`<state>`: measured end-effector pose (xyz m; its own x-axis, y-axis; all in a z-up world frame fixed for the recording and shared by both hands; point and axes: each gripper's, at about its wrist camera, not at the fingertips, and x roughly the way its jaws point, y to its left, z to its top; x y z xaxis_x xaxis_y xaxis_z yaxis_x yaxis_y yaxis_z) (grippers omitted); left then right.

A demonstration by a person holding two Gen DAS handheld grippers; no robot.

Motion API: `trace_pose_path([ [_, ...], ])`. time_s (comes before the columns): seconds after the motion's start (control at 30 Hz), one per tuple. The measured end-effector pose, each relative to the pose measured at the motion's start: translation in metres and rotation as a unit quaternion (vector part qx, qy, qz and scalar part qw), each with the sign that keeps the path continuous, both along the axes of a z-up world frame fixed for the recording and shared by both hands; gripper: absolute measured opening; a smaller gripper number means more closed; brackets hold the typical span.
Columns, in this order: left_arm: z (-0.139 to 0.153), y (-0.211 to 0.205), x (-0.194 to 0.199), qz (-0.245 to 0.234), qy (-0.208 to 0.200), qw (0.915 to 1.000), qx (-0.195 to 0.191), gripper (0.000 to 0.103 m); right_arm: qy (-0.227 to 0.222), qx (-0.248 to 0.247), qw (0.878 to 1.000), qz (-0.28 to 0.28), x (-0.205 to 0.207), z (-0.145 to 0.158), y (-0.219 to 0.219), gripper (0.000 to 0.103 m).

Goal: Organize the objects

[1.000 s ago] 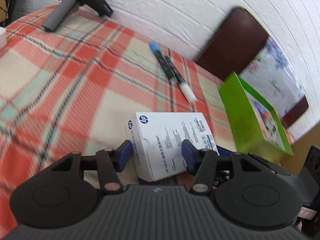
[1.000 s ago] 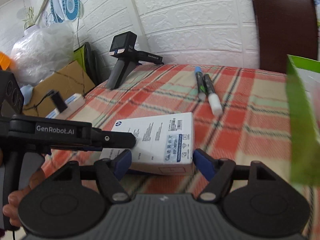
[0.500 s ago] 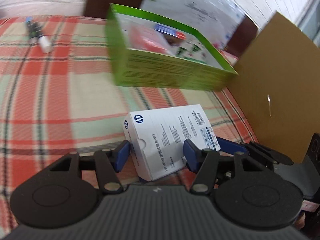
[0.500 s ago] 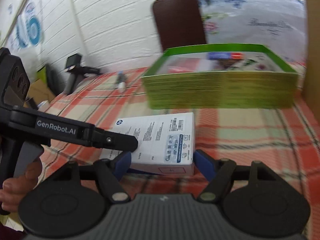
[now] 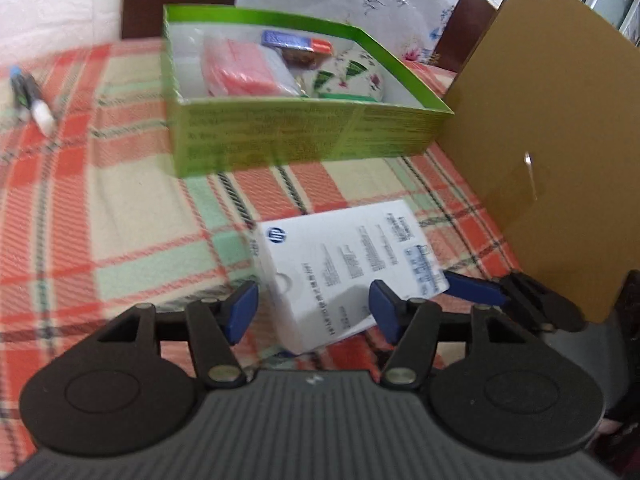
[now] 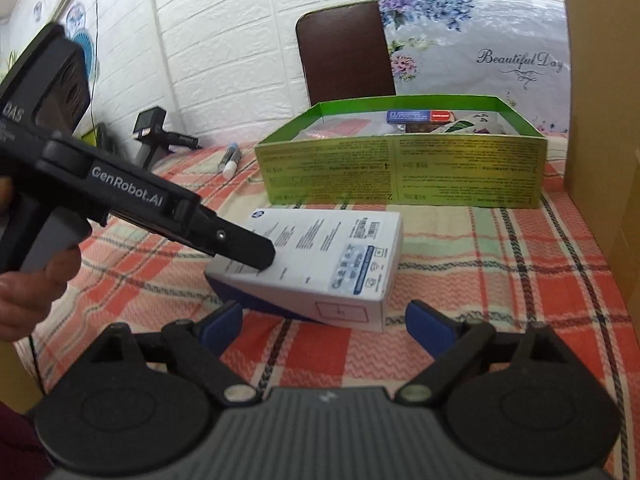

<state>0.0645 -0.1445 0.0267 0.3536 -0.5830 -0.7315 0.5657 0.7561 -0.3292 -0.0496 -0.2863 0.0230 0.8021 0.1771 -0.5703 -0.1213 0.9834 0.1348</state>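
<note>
While the white box (image 6: 320,264) lies on the plaid cloth just in front of the green tray (image 6: 400,172), both jaws have just been opening: right gripper (image 6: 326,322) parted clear of it, left gripper (image 5: 312,308) loosely straddling 1 end; re-grip squarely before lifting into the tray

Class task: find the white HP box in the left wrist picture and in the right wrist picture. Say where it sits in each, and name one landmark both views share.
Left wrist view: the white HP box sits low in the centre, its near end between the left gripper fingers.
Right wrist view: the box lies centre, just beyond the open right gripper.
Shared landmark: the open green box behind it.
</note>
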Motion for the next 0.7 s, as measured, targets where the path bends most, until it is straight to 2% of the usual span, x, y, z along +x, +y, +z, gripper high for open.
trace_pose_path([
  [0.07, 0.000, -0.006, 0.000, -0.002, -0.004, 1.0000, 0.002, 0.063, 0.006, -0.018, 1.000, -0.010, 0.010, -0.004, 0.004, 0.083],
  [0.13, 0.012, -0.010, -0.003, -0.002, -0.036, 0.9993, 0.012, 0.063, -0.007, -0.019, 1.000, -0.010, 0.013, 0.001, 0.001, 0.080],
  [0.27, 0.058, -0.018, 0.001, -0.020, -0.105, 0.9941, -0.015, 0.063, -0.085, -0.007, 0.996, -0.034, 0.013, 0.034, -0.014, 0.079],
  [0.37, 0.083, -0.040, 0.026, -0.021, -0.148, 0.9884, -0.024, 0.063, -0.117, -0.027, 0.991, -0.058, 0.040, 0.055, -0.026, 0.079],
  [0.5, 0.088, -0.075, 0.073, -0.007, -0.165, 0.9860, -0.023, 0.063, -0.118, -0.051, 0.987, -0.091, 0.092, 0.057, -0.044, 0.079],
  [0.57, 0.079, -0.096, 0.095, -0.003, -0.164, 0.9864, -0.007, 0.064, -0.101, -0.062, 0.987, -0.104, 0.118, 0.049, -0.052, 0.082],
  [0.6, 0.074, -0.104, 0.104, 0.002, -0.166, 0.9861, 0.012, 0.064, -0.093, -0.069, 0.987, -0.115, 0.129, 0.043, -0.054, 0.090],
  [0.67, 0.060, -0.114, 0.117, 0.035, -0.171, 0.9820, 0.073, 0.063, -0.073, -0.081, 0.983, -0.147, 0.140, 0.031, -0.059, 0.091],
  [0.7, 0.056, -0.115, 0.119, 0.041, -0.169, 0.9809, 0.087, 0.063, -0.076, -0.063, 0.983, -0.153, 0.136, 0.030, -0.063, 0.091],
])
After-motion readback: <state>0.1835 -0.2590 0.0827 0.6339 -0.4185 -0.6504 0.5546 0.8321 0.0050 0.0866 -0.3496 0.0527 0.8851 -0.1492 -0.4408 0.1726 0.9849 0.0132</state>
